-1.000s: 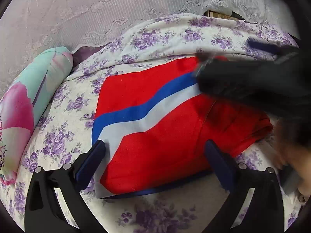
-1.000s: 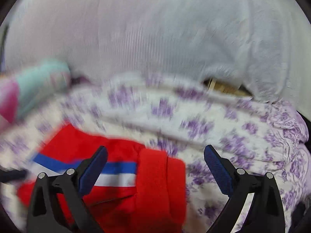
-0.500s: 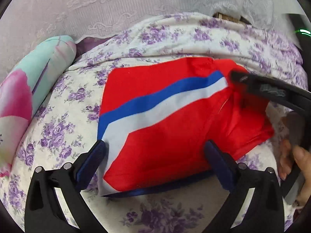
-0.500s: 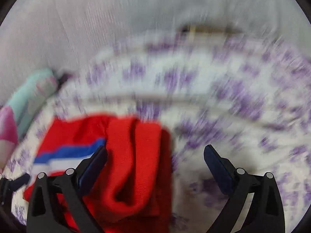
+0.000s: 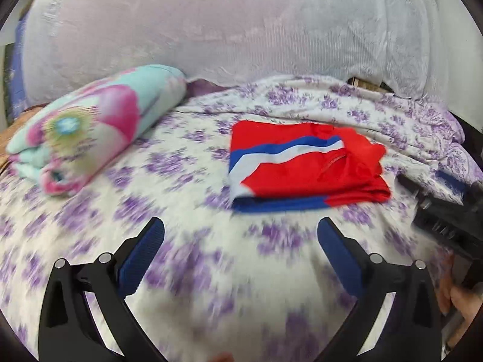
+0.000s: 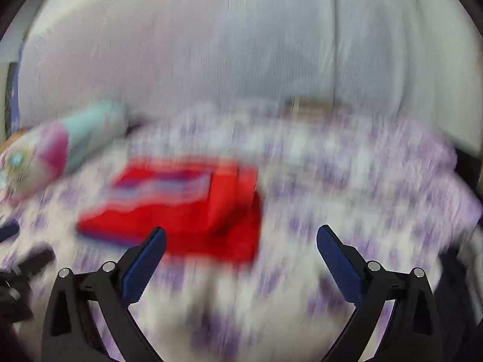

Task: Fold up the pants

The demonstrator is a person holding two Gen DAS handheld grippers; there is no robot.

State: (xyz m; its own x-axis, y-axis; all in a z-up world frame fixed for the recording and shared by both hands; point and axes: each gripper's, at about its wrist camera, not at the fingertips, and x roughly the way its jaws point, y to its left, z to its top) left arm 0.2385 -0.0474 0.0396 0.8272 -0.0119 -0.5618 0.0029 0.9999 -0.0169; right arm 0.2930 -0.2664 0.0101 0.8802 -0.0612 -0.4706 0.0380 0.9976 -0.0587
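Both claws have pulled back from the red pants [image 5: 305,169], now a folded stack far right on the bed [image 5: 187,271]; left claw [image 5: 238,253] and right claw [image 6: 241,256] spread, empty; folding looks finished

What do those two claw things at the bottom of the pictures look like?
Both look alike: the left gripper and right gripper have black angular plastic frames with round silver pivot pins. Each has two slim fingers faced with dark blue ribbed pads. No cables or sleeves show.

One folded red pants [image 5: 305,166], one rolled floral blanket [image 5: 90,129], one purple-flowered bedsheet [image 5: 187,193], two grippers: left gripper [image 5: 240,241], right gripper [image 6: 241,249].
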